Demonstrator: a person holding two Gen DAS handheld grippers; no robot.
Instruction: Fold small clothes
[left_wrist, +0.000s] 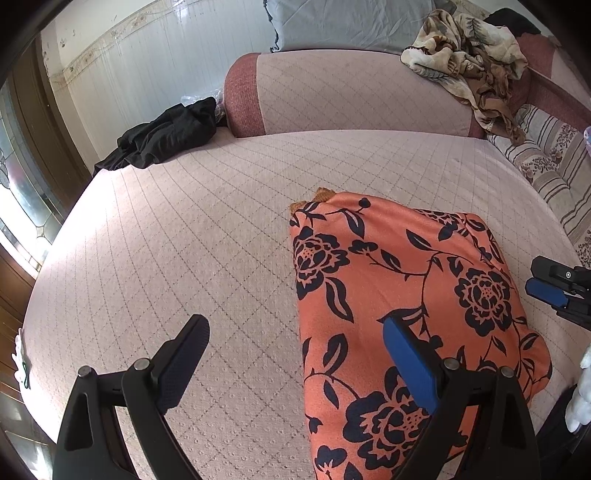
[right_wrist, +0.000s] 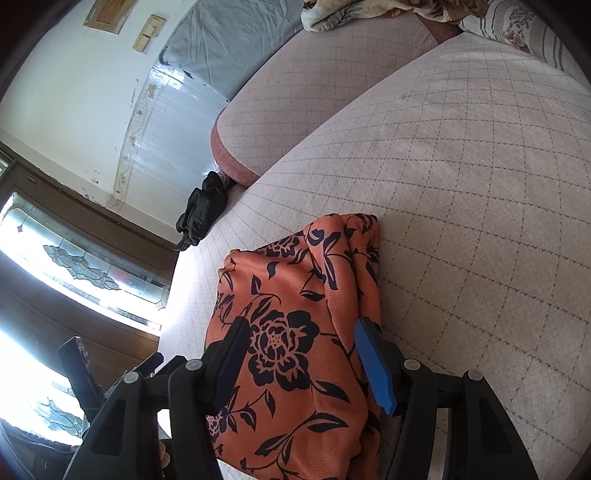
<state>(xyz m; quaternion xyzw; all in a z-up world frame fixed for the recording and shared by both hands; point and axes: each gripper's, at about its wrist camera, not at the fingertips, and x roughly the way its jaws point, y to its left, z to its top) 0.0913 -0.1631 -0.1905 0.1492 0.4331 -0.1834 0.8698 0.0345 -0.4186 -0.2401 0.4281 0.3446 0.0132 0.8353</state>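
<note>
A folded orange garment with a black flower print (left_wrist: 402, 295) lies on the pinkish quilted bed (left_wrist: 207, 236). My left gripper (left_wrist: 295, 325) hangs open over the garment's left edge. Its blue-padded finger (left_wrist: 410, 365) is above the cloth and its black finger (left_wrist: 184, 354) is above bare bedding. In the right wrist view the same garment (right_wrist: 295, 302) lies under and between the spread fingers of my right gripper (right_wrist: 303, 325). The blue pad (right_wrist: 375, 362) is at the cloth's right fold. The pads do not visibly press the fabric. My right gripper (left_wrist: 550, 288) also shows beside the garment's right edge.
A crumpled black garment (left_wrist: 162, 136) lies at the bed's far left corner, by the padded headboard (left_wrist: 351, 92). A beige patterned blanket (left_wrist: 469, 55) is heaped on the headboard. A striped floral cushion (left_wrist: 554, 166) borders the right side. A door and window lie beyond the bed's left edge.
</note>
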